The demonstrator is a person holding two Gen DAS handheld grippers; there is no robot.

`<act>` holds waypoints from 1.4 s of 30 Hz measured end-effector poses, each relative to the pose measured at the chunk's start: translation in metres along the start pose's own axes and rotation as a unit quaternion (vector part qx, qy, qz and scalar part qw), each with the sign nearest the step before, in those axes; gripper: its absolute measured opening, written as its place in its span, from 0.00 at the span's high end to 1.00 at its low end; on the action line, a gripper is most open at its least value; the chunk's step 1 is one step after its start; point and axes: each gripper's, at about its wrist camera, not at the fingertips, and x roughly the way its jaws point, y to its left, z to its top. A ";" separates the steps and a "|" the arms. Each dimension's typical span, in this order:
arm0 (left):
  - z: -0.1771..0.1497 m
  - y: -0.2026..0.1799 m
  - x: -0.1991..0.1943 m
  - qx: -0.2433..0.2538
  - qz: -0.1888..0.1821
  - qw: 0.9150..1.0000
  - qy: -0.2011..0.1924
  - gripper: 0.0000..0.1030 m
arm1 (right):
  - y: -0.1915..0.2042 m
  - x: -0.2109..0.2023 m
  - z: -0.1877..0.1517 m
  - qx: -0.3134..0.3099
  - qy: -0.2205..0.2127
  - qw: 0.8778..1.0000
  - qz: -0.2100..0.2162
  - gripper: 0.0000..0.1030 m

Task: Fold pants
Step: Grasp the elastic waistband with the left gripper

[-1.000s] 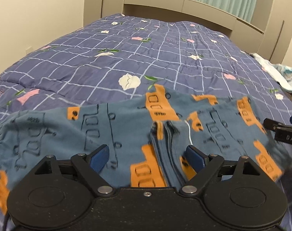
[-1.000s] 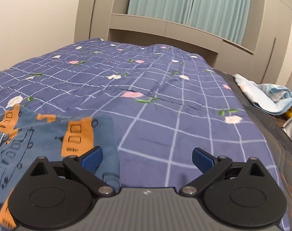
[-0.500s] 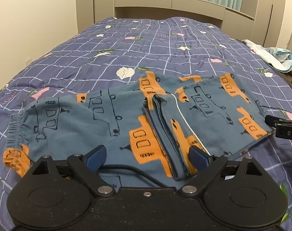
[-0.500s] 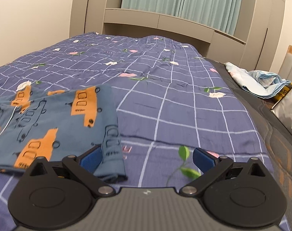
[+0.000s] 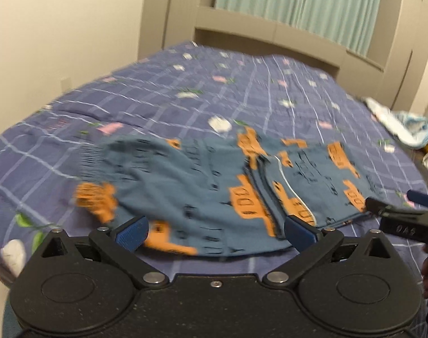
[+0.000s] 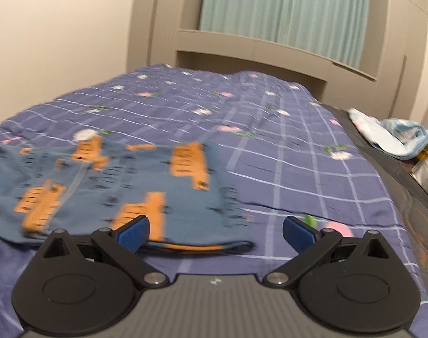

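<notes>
On quilt (image 5: 242, 90): pants (image 5: 228, 186) folded, flat (blurred); left gripper (image 5: 215, 232) just spread wide, right gripper (image 6: 215, 232) agape, both empty, near pants' edge.

Soft, even indoor light; motion blur throughout, fisheye bending at edges.

Home bedroom: bed with floral checked quilt (image 6: 270, 129), built-in headboard shelf (image 6: 270, 48), curtains (image 6: 284, 5).
</notes>
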 end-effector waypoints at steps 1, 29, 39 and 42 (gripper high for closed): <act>-0.003 0.008 -0.005 -0.006 0.002 1.000 -0.008 0.01 | 0.009 -0.002 0.000 -0.005 -0.004 1.000 0.008 0.00; -0.004 0.112 0.052 -0.147 -0.004 0.988 -0.045 0.01 | 0.081 0.010 -0.012 -0.047 -0.005 0.998 0.041 0.00; -0.008 0.102 0.055 -0.106 0.017 0.993 -0.045 0.01 | 0.079 0.012 -0.013 -0.040 -0.001 0.998 0.047 0.00; -0.007 0.111 0.051 -0.142 0.001 0.989 -0.047 0.01 | 0.078 0.012 -0.012 -0.036 0.001 0.998 0.049 0.00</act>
